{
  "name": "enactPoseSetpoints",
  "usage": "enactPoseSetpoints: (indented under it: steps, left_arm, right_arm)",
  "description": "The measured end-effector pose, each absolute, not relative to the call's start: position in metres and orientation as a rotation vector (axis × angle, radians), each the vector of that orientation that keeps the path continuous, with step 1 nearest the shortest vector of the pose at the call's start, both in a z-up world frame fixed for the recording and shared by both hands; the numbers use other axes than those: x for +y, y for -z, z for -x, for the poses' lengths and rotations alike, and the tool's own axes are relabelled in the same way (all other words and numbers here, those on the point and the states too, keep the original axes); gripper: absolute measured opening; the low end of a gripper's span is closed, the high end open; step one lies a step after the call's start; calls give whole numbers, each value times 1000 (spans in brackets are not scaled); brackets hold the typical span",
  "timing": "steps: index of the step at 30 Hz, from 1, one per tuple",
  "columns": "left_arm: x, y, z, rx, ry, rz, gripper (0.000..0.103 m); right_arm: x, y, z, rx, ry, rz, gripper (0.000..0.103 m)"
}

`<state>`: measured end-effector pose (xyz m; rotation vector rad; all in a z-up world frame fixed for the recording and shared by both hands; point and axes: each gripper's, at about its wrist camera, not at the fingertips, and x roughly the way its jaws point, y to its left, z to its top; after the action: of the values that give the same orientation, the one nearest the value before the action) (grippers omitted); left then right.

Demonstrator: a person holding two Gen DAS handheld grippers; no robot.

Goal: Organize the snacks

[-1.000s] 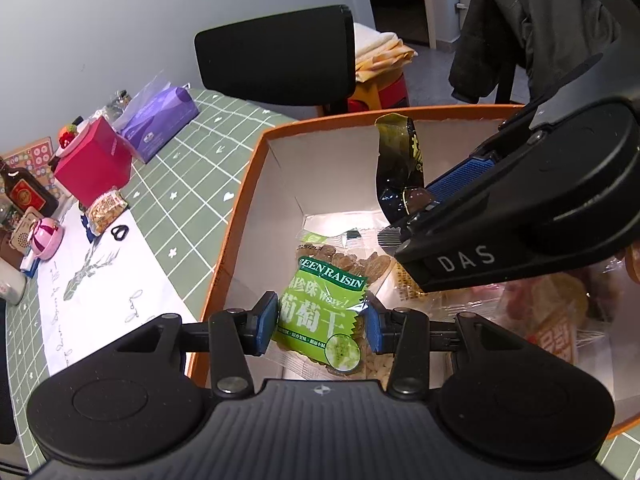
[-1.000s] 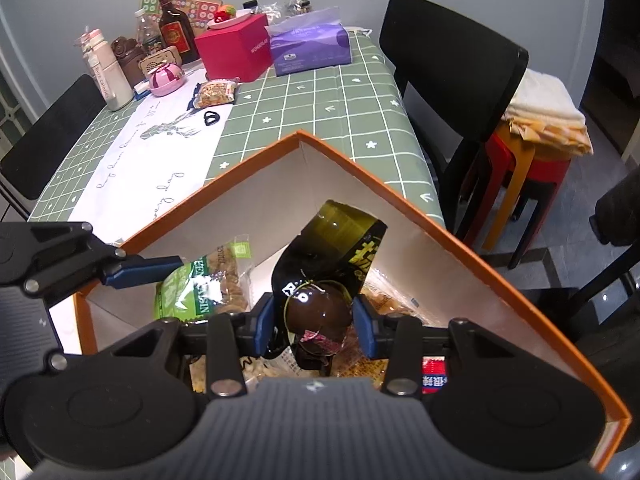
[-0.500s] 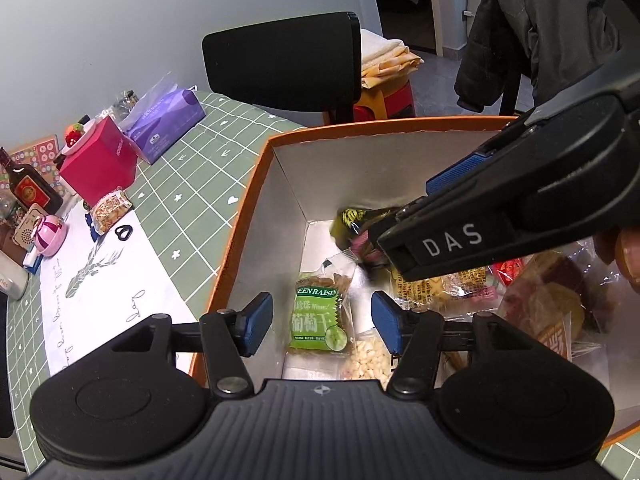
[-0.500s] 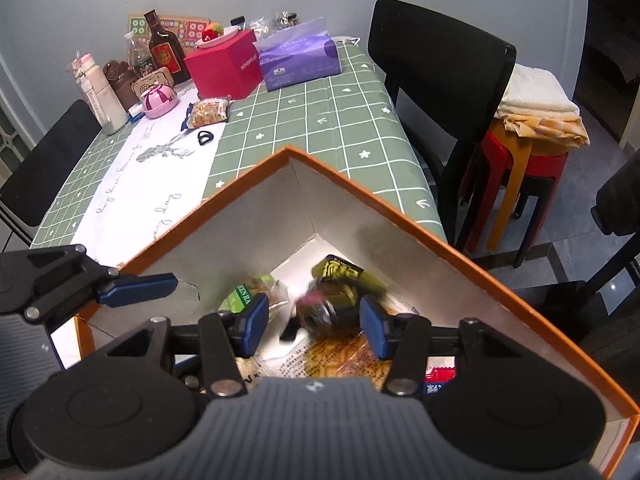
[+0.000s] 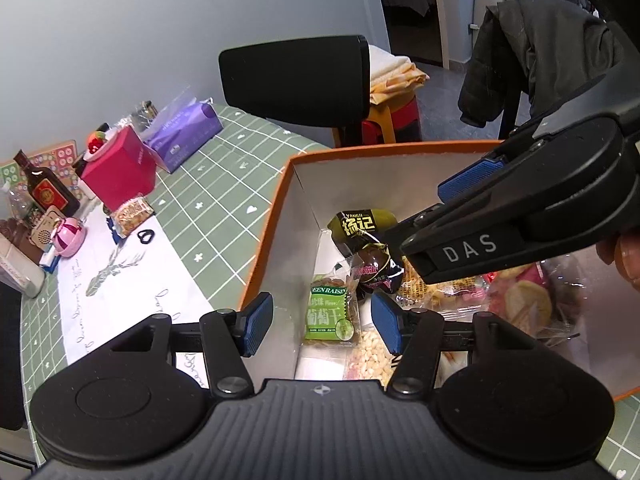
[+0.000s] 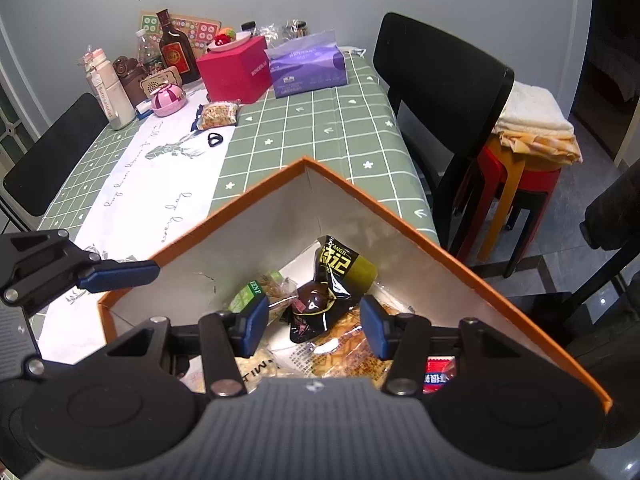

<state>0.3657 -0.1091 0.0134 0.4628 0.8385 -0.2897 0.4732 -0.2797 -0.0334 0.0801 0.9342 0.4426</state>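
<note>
An orange-rimmed cardboard box (image 5: 276, 204) (image 6: 400, 220) holds several snack packs. A green raisin packet (image 5: 328, 312) (image 6: 250, 294) lies on the box floor. A dark packet with yellow characters (image 5: 366, 248) (image 6: 332, 280) lies beside it, near the far corner. My left gripper (image 5: 322, 322) is open and empty above the box's near-left wall. My right gripper (image 6: 312, 322) is open and empty above the box; it shows in the left wrist view (image 5: 496, 220) over the snacks.
On the green checked tablecloth (image 6: 320, 120) lie a small snack pack (image 6: 218, 114), a black ring (image 6: 215, 139), a pink box (image 6: 236, 70), a purple tissue pack (image 6: 308, 64) and bottles (image 6: 174, 50). A black chair (image 6: 440, 92) and stools (image 6: 516, 176) stand at the right.
Both grippers opened: the left let go of the raisin packet and the right let go of the dark packet, which dropped into the box. Both grippers rose and drew back.
</note>
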Motion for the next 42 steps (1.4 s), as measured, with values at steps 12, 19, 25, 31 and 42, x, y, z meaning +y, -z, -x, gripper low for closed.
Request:
enactPoseSetpoints:
  steps: [12, 19, 25, 31, 42]
  left_arm:
    - [-104, -59, -328, 773, 272, -424, 67]
    - [-89, -91, -301, 729, 194, -230, 89]
    - [-83, -110, -266, 662, 132, -94, 94]
    - [-84, -99, -236, 664, 101, -12, 102]
    - [-85, -62, -219, 697, 87, 59, 103]
  right_arm:
    - [-297, -15, -430, 862, -412, -52, 55]
    - [-316, -51, -386, 763, -384, -62, 61]
    - [-338, -76, -340, 649, -345, -84, 72]
    - [-354, -72, -293, 586, -290, -142, 84]
    - [-364, -31, -247, 613, -159, -167, 98]
